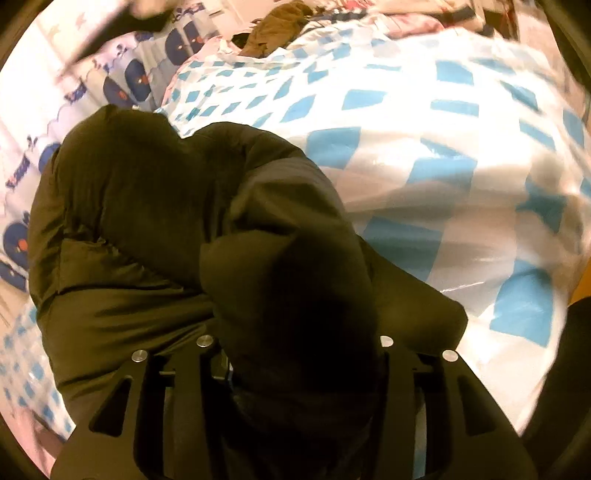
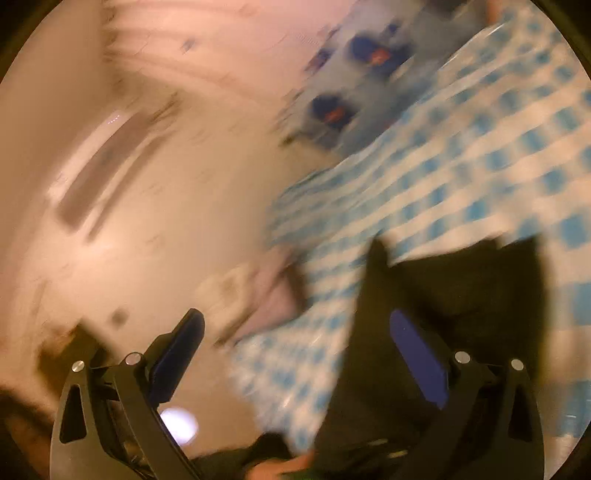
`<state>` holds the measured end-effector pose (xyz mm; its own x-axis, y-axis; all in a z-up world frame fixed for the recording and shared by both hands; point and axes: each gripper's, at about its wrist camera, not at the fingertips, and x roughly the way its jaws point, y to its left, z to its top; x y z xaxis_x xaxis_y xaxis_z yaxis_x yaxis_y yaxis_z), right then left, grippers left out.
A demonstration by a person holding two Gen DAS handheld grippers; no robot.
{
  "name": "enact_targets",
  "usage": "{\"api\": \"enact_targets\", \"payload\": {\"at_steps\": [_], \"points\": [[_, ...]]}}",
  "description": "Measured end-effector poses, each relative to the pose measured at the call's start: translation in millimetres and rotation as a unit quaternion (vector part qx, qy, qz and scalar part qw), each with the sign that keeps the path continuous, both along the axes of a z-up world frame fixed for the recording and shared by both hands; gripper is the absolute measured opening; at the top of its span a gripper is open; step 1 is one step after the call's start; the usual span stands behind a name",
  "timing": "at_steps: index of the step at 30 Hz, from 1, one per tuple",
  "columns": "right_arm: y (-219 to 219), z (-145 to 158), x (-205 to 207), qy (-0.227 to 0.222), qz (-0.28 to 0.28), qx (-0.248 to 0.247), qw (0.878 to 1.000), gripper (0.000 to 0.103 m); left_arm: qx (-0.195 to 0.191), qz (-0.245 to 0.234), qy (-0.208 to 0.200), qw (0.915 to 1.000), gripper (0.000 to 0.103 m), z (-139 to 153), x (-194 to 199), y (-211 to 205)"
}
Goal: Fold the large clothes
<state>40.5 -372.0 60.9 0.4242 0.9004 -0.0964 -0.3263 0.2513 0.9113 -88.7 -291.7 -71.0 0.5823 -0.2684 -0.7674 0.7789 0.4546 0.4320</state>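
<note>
A large black puffy jacket (image 1: 147,229) lies bunched on a blue-and-white checked plastic sheet (image 1: 424,155). My left gripper (image 1: 295,332) is shut on a fold of the jacket, which covers the fingertips and fills the lower middle of the left wrist view. My right gripper (image 2: 295,325) is open and empty, its blue pads (image 2: 417,362) wide apart. In the blurred right wrist view the jacket (image 2: 461,295) lies behind the right finger, on the checked sheet (image 2: 461,166).
A bedsheet with dark blue cartoon figures (image 1: 122,81) lies beyond the checked sheet at left. A brown garment (image 1: 277,26) sits at the far edge. The right wrist view shows pale floor (image 2: 147,203) left of the sheet.
</note>
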Motion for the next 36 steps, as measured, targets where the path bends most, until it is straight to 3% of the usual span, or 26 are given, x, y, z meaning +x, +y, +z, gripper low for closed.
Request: {"api": "enact_targets", "payload": {"at_steps": [3,5,8,10,12,13,15,17,19,21,23,25,27,28,31,34,36], "points": [[58.6,-15.7,20.0,0.035,0.088,-0.097,0.991,0.097,0.009,0.001,-0.012,0.9999,0.042,-2.7,-4.4,-0.6],[71.5,-44.3,28.6,0.076,0.074,-0.177,0.978,0.097,0.010,0.001,-0.013,0.9999,0.043,1.8,-11.8,2.9],[54.8,-111.1,35.6,0.151,0.055,-0.150,0.975,0.092,-0.006,-0.011,0.005,0.9999,0.044,15.0,-32.2,23.4],[44.1,-137.9,33.3,0.166,0.058,-0.101,0.979,0.090,-0.056,-0.009,0.043,0.9974,0.044,38.0,-38.1,52.0],[43.4,-155.4,24.2,0.157,0.057,-0.078,0.983,0.087,-0.136,0.001,0.123,0.9830,0.045,66.4,-29.5,87.0],[43.1,-161.0,23.9,0.155,0.053,-0.071,0.984,0.086,-0.206,0.009,0.177,0.9624,0.045,88.4,-18.4,115.9],[38.2,-174.5,21.4,0.156,0.044,-0.049,0.986,0.082,-0.277,0.045,0.190,0.9409,0.047,118.4,3.4,155.0],[33.0,-189.6,20.3,0.162,0.036,-0.032,0.986,0.072,-0.302,0.080,0.163,0.9357,0.052,136.3,24.1,178.3],[26.7,-198.4,17.4,0.160,0.033,-0.026,0.986,0.063,-0.325,0.105,0.167,0.9247,0.053,140.8,55.8,188.5],[20.5,-206.1,10.8,0.157,0.033,-0.019,0.987,0.055,-0.335,0.112,0.188,0.9165,0.053,131.5,77.3,176.0],[16.7,-213.7,9.5,0.158,0.030,-0.012,0.987,0.051,-0.318,0.126,0.226,0.9119,0.053,100.9,105.9,144.5],[15.7,-206.0,6.5,0.147,0.024,-0.034,0.988,0.051,-0.294,0.139,0.244,0.9136,0.054,71.5,122.4,119.5],[11.2,-179.8,-0.5,0.125,0.001,-0.079,0.989,0.059,-0.282,0.140,0.234,0.9200,0.054,54.9,116.5,113.9],[6.5,-160.1,-8.9,0.104,-0.017,-0.095,0.990,0.072,-0.279,0.142,0.227,0.9220,0.054,53.2,113.9,113.6],[6.5,-95.6,-49.4,0.015,-0.046,-0.151,0.987,0.077,-0.286,0.143,0.230,0.9192,0.054,53.1,111.6,123.7],[43.4,-63.6,-85.5,-0.035,-0.032,-0.228,0.973,0.082,-0.300,0.150,0.232,0.9132,0.054,60.8,109.4,131.6],[80.0,-74.6,-96.6,-0.029,-0.014,-0.321,0.946,0.082,-0.321,0.153,0.221,0.9079,0.055,78.4,111.5,137.5]]}}
